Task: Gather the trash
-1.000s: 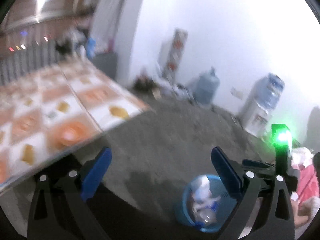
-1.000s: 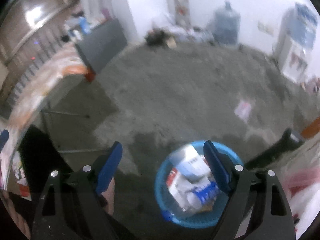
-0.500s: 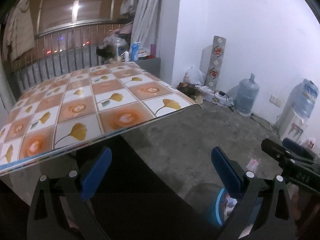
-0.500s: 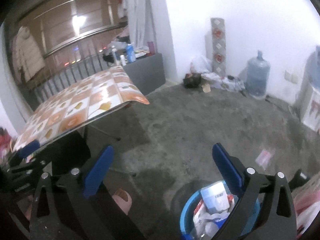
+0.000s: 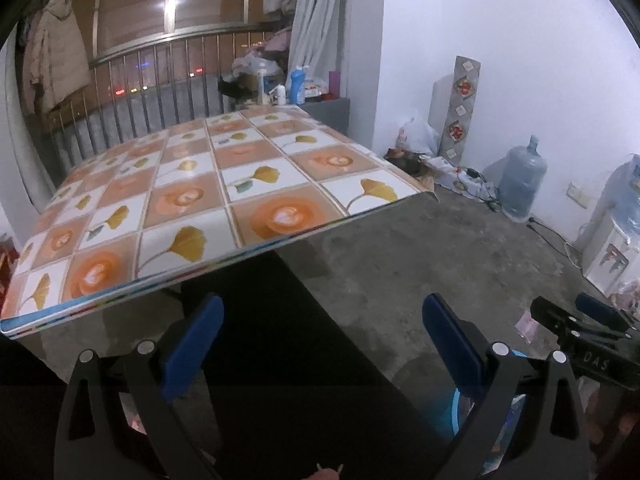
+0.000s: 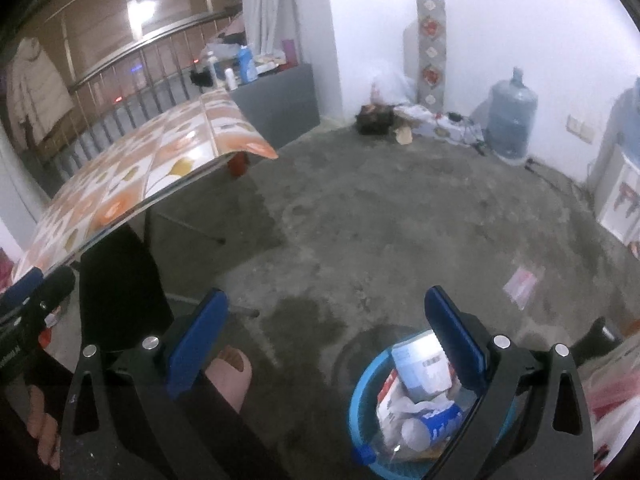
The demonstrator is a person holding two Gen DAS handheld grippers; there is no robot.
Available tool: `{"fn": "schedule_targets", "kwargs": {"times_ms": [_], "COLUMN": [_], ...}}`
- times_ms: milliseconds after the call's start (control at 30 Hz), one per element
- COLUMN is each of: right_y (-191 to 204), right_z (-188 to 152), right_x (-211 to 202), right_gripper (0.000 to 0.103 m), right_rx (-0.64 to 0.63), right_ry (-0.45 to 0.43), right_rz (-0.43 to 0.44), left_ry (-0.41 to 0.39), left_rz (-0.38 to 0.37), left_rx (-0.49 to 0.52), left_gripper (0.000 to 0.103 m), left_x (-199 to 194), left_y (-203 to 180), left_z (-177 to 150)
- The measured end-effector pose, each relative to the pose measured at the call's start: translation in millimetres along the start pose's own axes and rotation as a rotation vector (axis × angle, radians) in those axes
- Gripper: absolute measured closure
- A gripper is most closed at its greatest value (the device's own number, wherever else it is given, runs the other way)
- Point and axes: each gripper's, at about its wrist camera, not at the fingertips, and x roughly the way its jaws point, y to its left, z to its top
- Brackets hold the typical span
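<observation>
Pointing fwd and down over grey concrete floor, both grippers w/ jaws spread wide, nothing held. Left gripper: blue pads far apart, only dark trouser leg and floor showing btwn them. Right gripper: same wide spread, bare floor btwn pads, no contact w/ anything.

Blue trash basket on floor at lower right of right wrist view, partly behind right-hand blue pad. Filled w/ trash: white carton w/ barcode on top, white-and-blue crumpled wrappers and a pale cup-like item below. Same basket only a sliver at bottom right of left wrist view, mostly hidden by pad and linkage.

One more scrap on floor: pinkish flat wrapper, well apart from basket, toward right wall.

Bench w/ orange-and-white flower/ginkgo-leaf oilcloth fills left-centre of left wrist view; top bare. Bench edge just above left gripper in frame.

Right gripper's tip visible at right edge of left view; left gripper's tip at left edge of right view.

Bare foot on floor just beside right gripper's left pad.

Background: water jug by white wall, water dispenser at far right, railing w/ hanging jacket, grey cabinet w/ bottles.
</observation>
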Motion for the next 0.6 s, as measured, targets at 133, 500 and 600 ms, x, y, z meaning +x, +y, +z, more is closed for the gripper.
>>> {"fn": "schedule_targets", "kwargs": {"times_ms": [133,500,600], "right_y": [-4,-4,-5], "right_z": [3,5,4], "right_x": [-6,-8,-8], "right_gripper": [0.008,0.008,0.008], "right_rx": [0.013,0.008,0.012], "right_ry": [-0.042,-0.059,-0.053], "right_rz": [0.012,0.038,0.04], "left_ry": [-0.019,-0.049,-0.062], "left_rz": [0.007,0.016,0.023], "left_rx": [0.01,0.021,0.031], "left_gripper": [0.005,0.005,0.005], "left_x": [-4,-12,-14], "left_y": [0,0,-2], "left_z": [1,1,1]}}
